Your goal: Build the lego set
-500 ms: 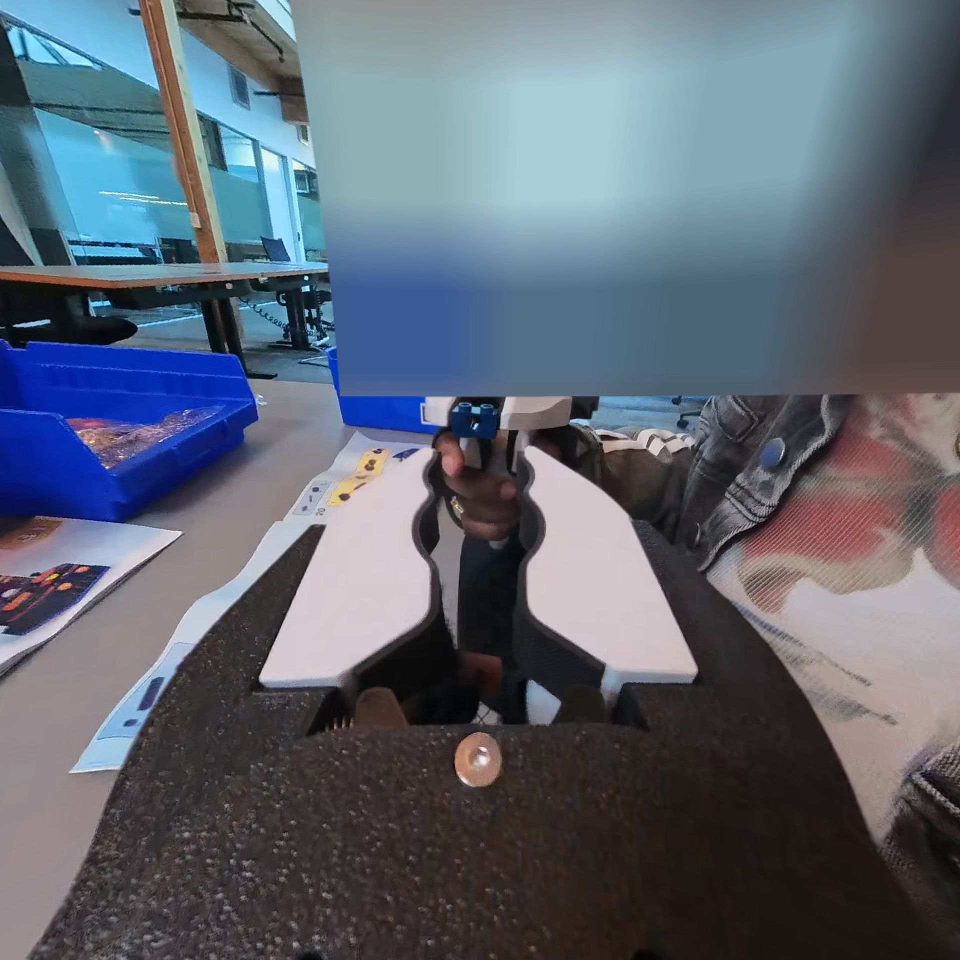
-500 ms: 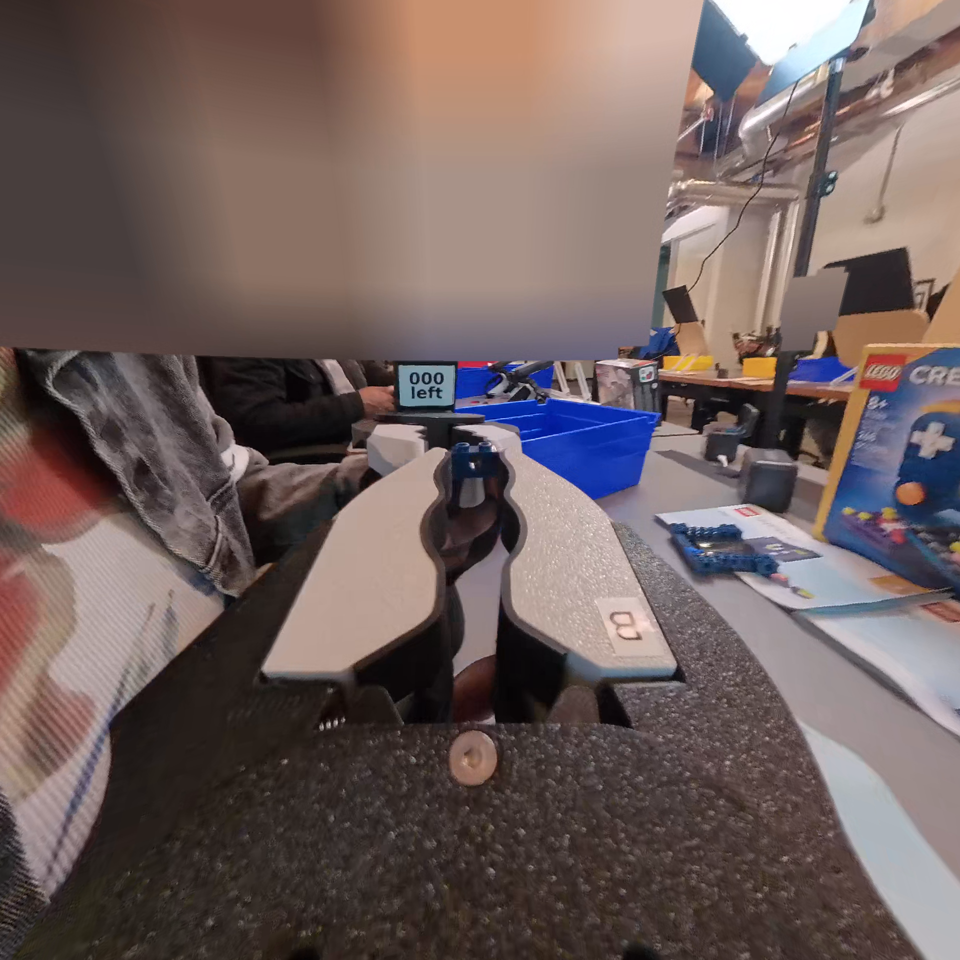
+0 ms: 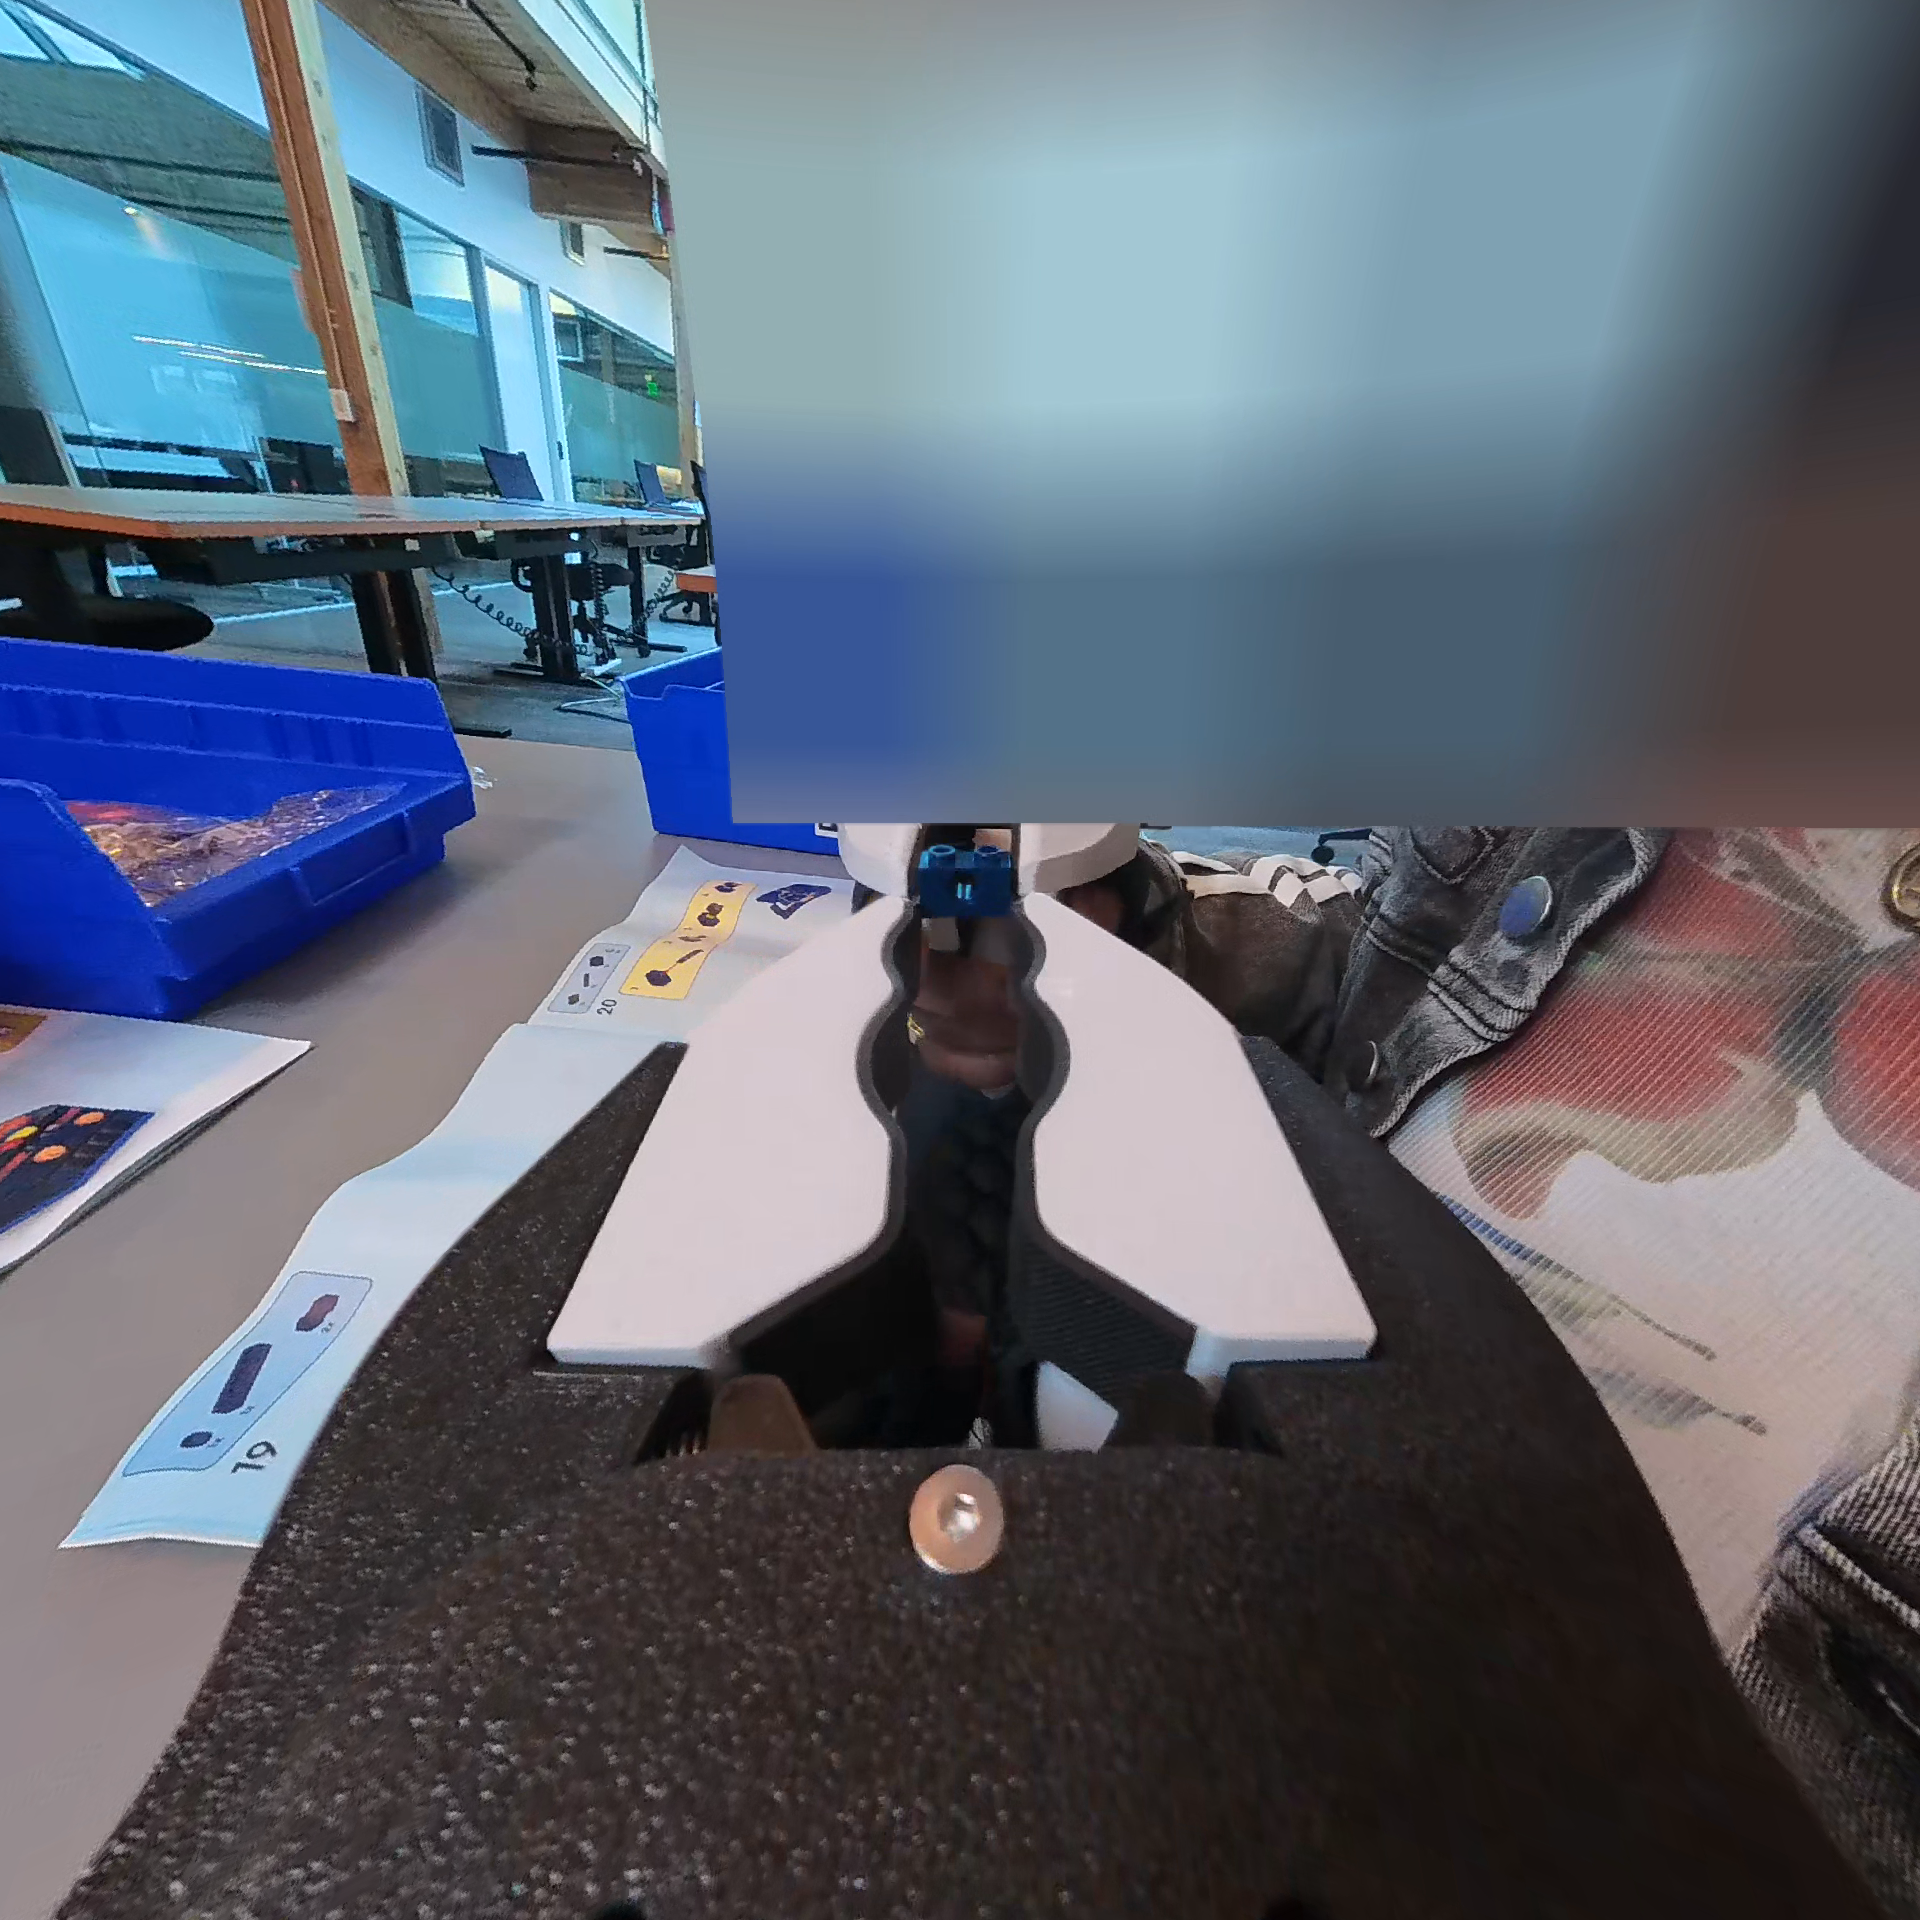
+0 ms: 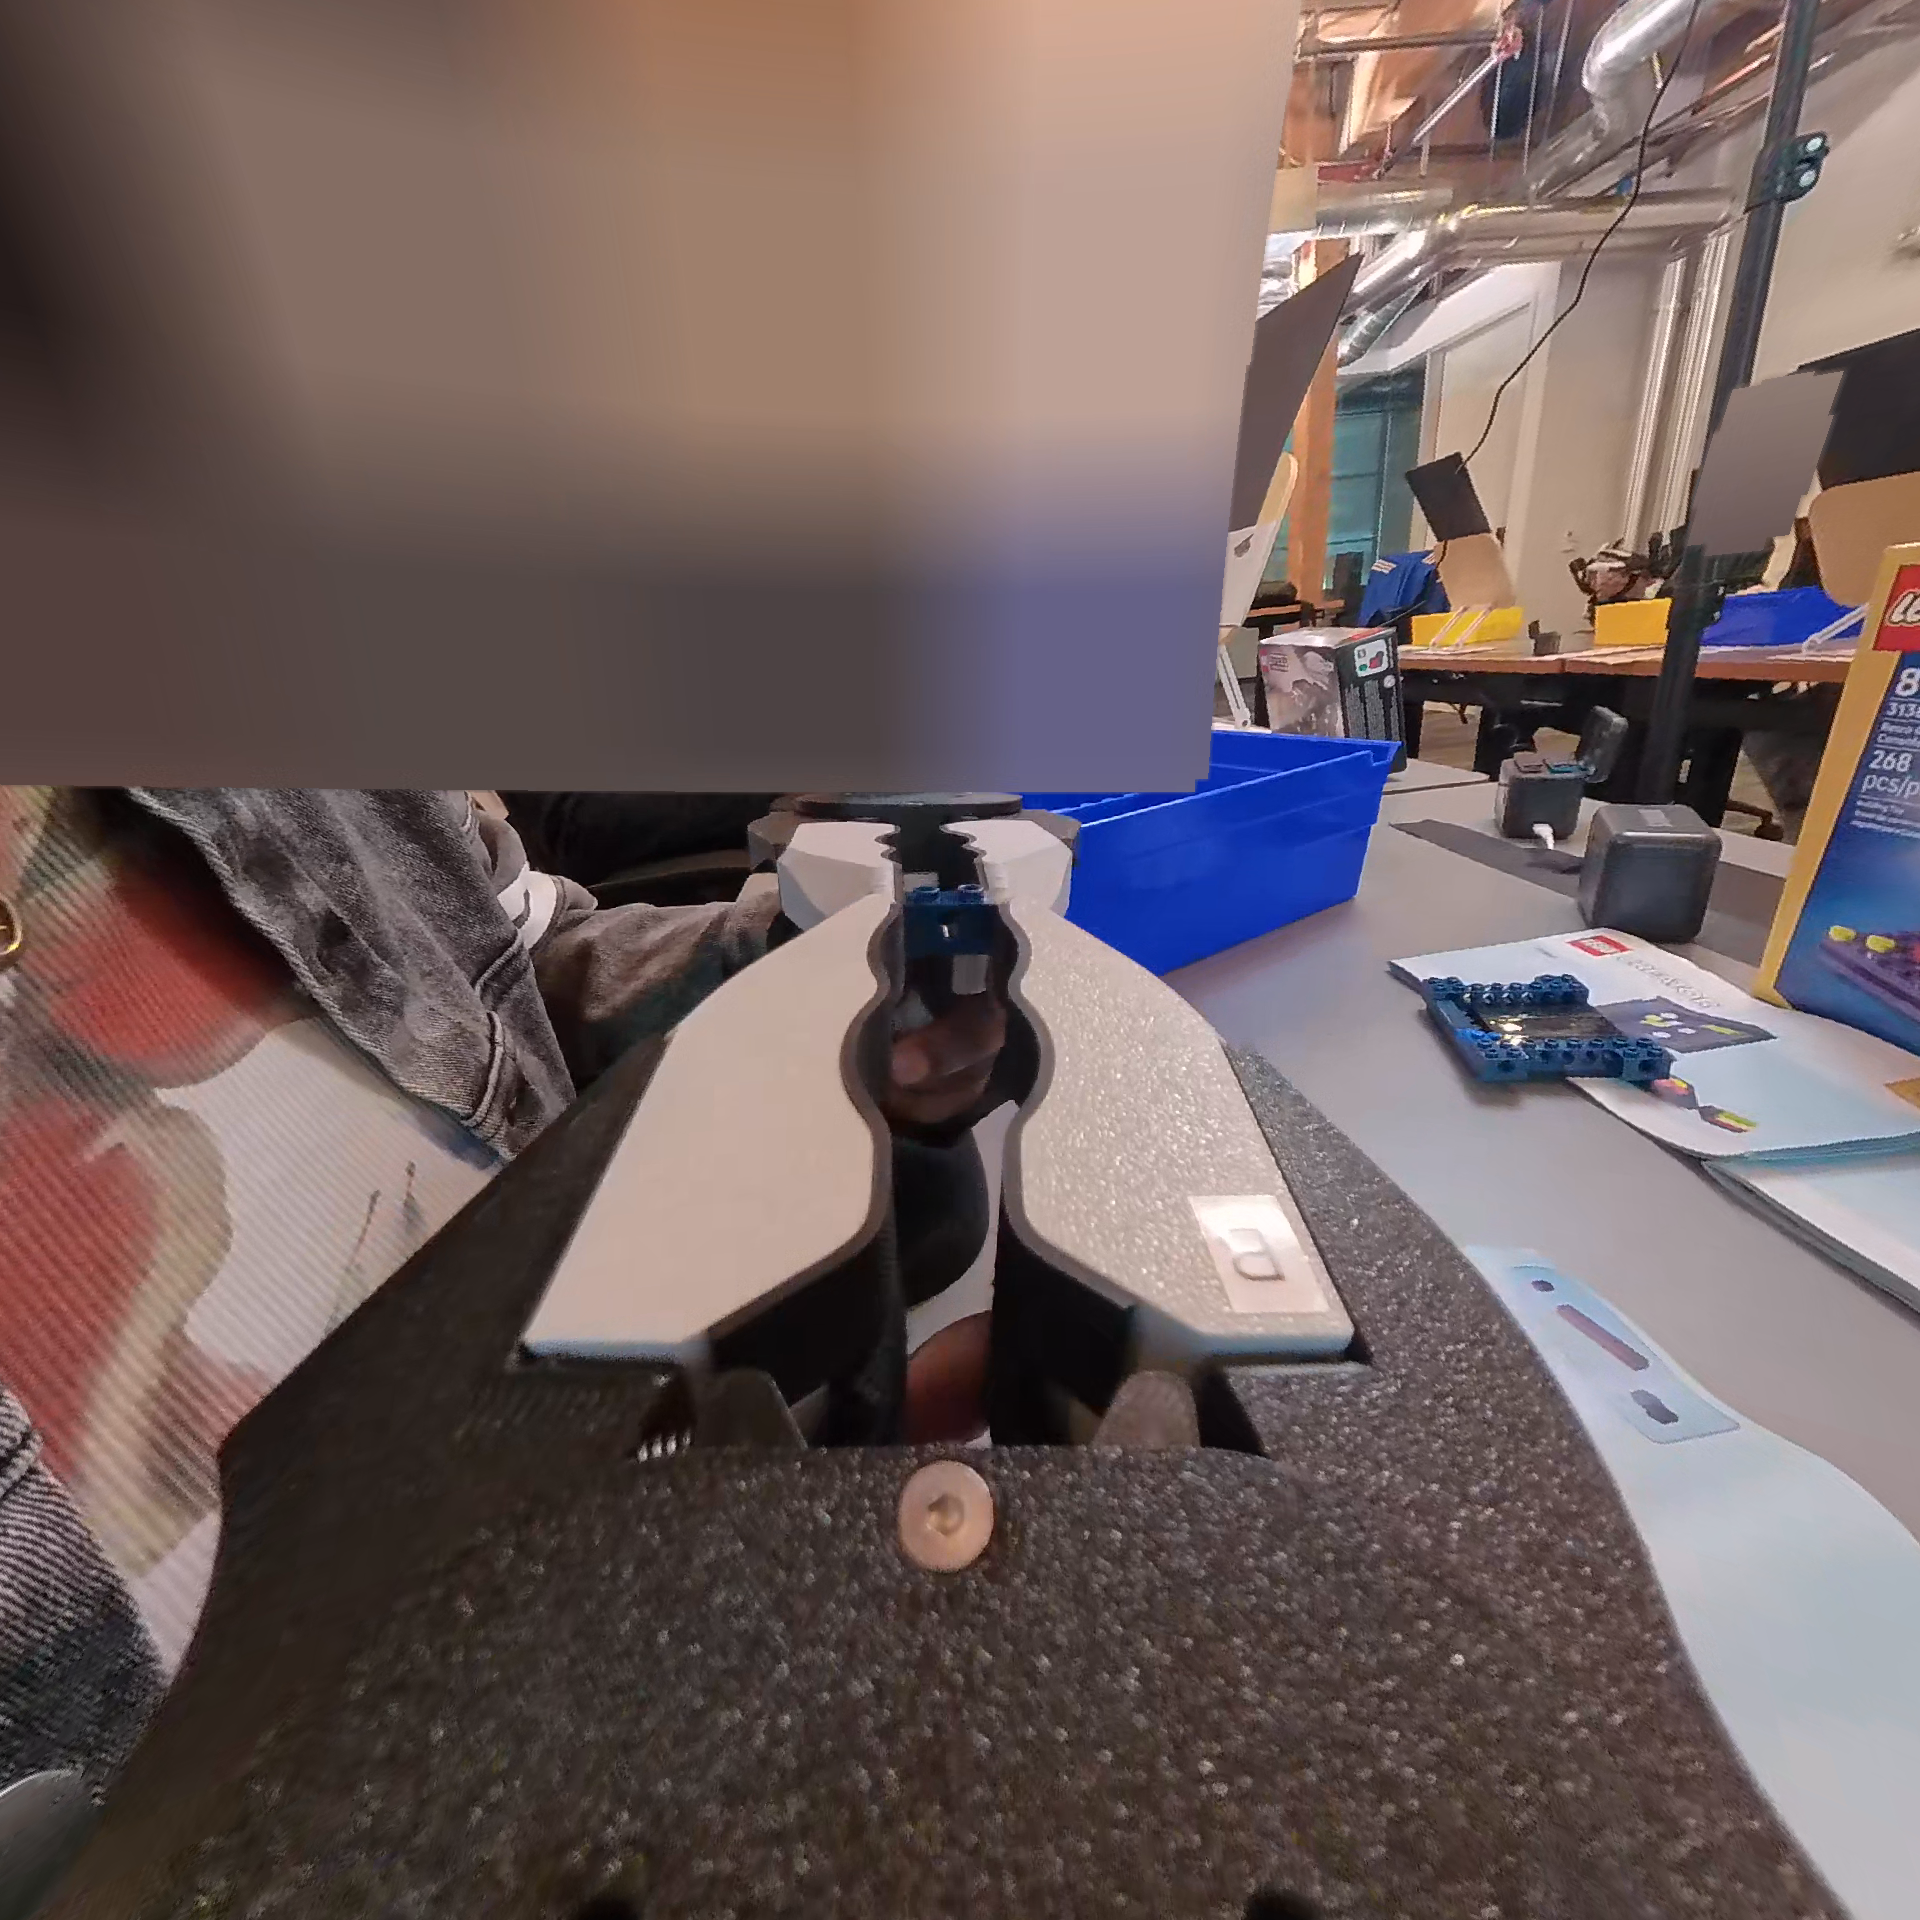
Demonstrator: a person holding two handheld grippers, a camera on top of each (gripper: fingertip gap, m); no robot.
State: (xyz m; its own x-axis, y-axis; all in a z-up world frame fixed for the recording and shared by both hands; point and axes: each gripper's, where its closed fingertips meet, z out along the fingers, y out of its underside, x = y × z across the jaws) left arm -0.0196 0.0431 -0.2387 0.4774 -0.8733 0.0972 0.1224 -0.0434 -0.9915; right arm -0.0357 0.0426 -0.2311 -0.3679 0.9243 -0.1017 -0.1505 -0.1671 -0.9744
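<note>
Both of your grippers meet tip to tip on one small blue toy brick [image 3: 964, 885], held up in the air above the near edge of the grey bench [image 3: 312, 1091], in front of your torso. The brick sits studs-up, with its long axis running left to right across each camera's line of sight. It has two studs on top and a hole in the side face.

Your left gripper [image 3: 966, 904] points level and forward, jaws clenched on the brick's two short ends. Your right gripper [image 4: 948, 925] faces it head-on from the opposite side, jaws also clamped on the same brick [image 4: 945, 923]. Each view shows the other gripper's white fingertips just behind the brick, and a hand [image 3: 961, 1039] below it.

On the bench to the left of the left gripper lies an open instruction sheet [image 3: 665, 935], and farther left a blue bin [image 3: 260, 883] with clear bags inside. To the right of the right gripper stands another blue bin [image 4: 1226, 862]. Well to its right a blue brick frame [image 4: 1538, 1029] lies on a booklet [image 4: 1766, 1060], beside a toy box [image 4: 1860, 831].
</note>
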